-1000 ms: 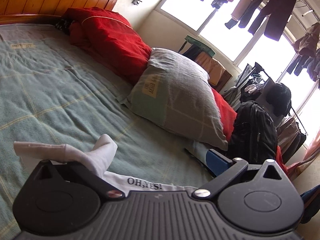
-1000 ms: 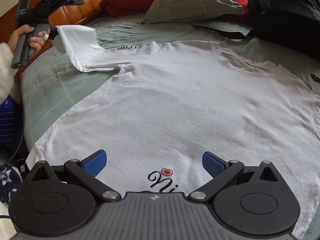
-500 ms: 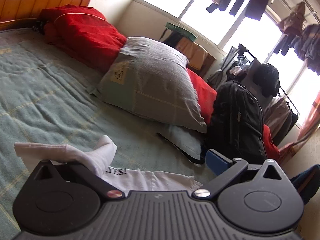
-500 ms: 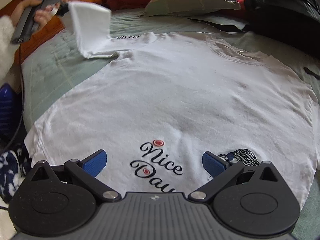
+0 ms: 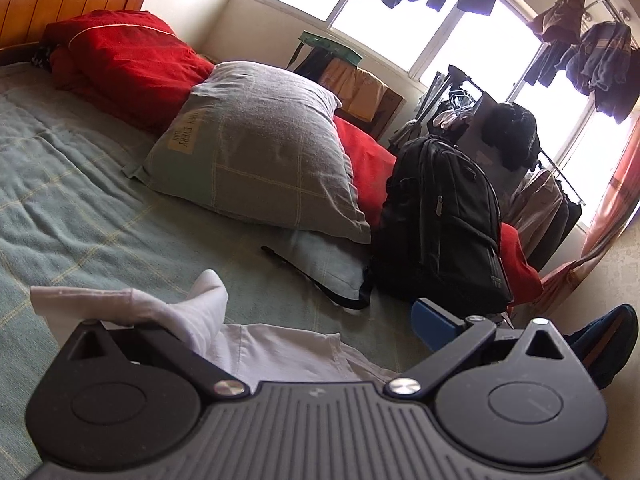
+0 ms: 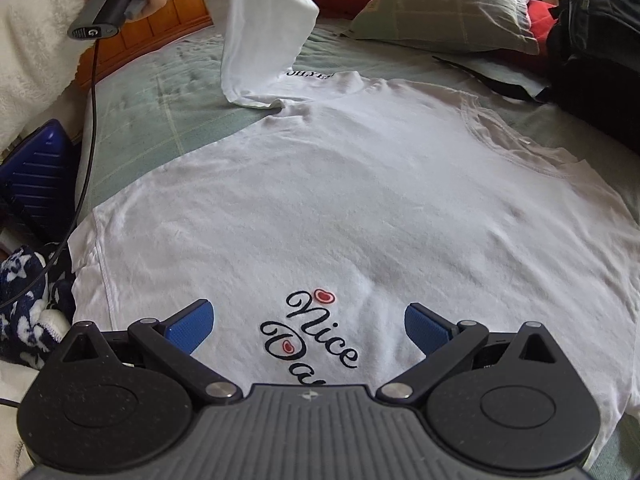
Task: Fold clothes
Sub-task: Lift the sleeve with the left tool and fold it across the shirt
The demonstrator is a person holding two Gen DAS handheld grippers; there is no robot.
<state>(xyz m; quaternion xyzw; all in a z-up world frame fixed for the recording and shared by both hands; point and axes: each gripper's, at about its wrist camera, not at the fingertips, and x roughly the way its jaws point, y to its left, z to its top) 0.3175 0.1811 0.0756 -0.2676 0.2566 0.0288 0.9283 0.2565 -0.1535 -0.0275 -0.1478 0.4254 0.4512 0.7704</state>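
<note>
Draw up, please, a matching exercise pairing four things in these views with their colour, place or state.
Things:
1. sleeve
2. backpack
3. right tongs
4. pillow

Descriptions:
A. grey-green, lying against red bedding
B. open, above the white T-shirt
C. raised off the bed, hanging from the left tongs
D. black, standing on the bed

Pairs: 1-C, 2-D, 3-B, 4-A

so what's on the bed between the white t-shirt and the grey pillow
In the right wrist view, only bare green bedspread lies between the white t-shirt and the grey pillow; a black strap lies off towards the backpack.
</note>
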